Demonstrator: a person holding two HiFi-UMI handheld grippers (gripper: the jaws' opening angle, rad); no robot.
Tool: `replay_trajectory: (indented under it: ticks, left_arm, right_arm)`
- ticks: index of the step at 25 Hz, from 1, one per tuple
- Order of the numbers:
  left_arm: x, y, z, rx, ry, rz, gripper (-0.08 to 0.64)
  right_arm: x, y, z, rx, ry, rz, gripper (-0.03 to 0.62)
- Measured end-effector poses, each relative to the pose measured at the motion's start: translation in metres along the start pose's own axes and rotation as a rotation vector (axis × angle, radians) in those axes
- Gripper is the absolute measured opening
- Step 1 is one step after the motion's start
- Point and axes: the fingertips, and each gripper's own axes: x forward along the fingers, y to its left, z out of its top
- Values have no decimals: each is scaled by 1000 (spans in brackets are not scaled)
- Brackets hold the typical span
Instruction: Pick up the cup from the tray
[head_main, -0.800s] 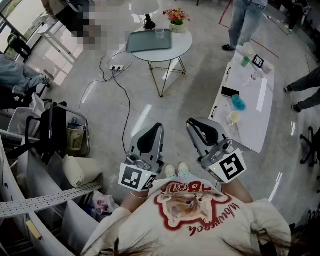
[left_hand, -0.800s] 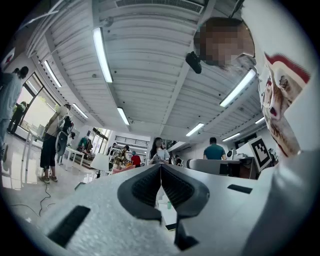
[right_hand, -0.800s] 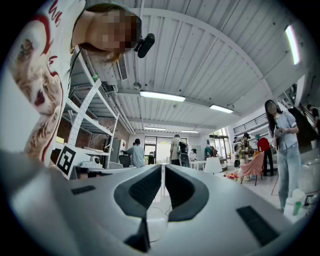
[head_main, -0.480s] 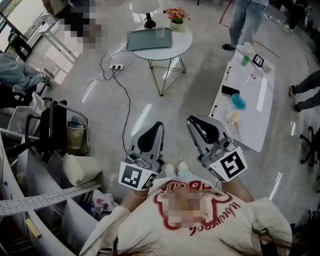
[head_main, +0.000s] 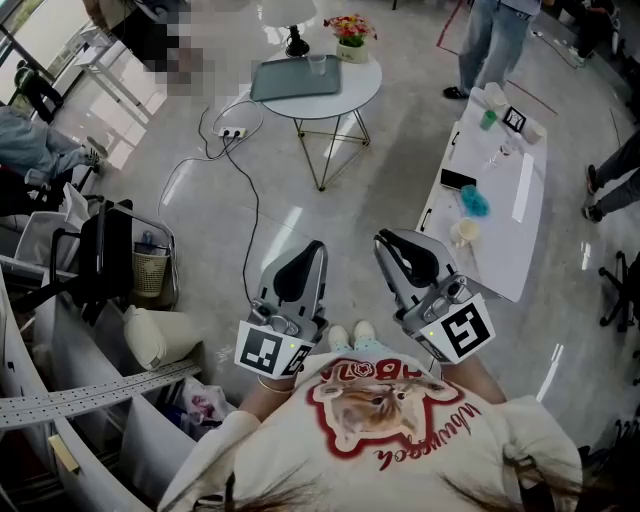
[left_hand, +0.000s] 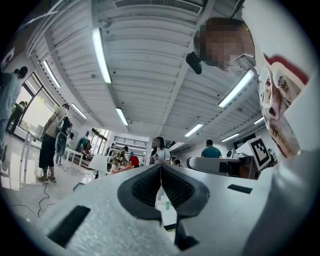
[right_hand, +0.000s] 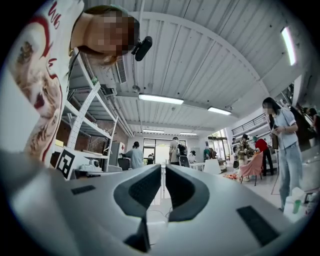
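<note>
A clear cup (head_main: 318, 64) stands on a grey tray (head_main: 290, 80) on the round white table (head_main: 355, 95) far ahead, at the top of the head view. My left gripper (head_main: 317, 246) and right gripper (head_main: 383, 241) are held close to the person's chest, side by side, pointing toward that table and far from it. Both are shut with nothing between the jaws. In the left gripper view the left gripper (left_hand: 161, 168) has its pads meeting, and in the right gripper view the right gripper (right_hand: 163, 169) has its pads almost touching. Neither gripper view shows the cup or tray.
A lamp base (head_main: 297, 45) and a flower pot (head_main: 352, 45) share the round table. A long white table (head_main: 500, 230) with small items stands at right. A power strip (head_main: 232, 133) and cable lie on the floor. A black cart (head_main: 105, 260) and shelving are at left. People stand at the far right.
</note>
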Motion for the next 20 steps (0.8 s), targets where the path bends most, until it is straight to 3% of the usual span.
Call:
replay_trajectory:
  ticks: [11,20]
  left_arm:
    - [7,-7,-7,0,-2,22,14]
    - [4,-7,-11,15,1,85,14]
  right_arm:
    - [-5,-15,-6,22,31,-19,46]
    - [-12,-33,-15,46,37,-17,46]
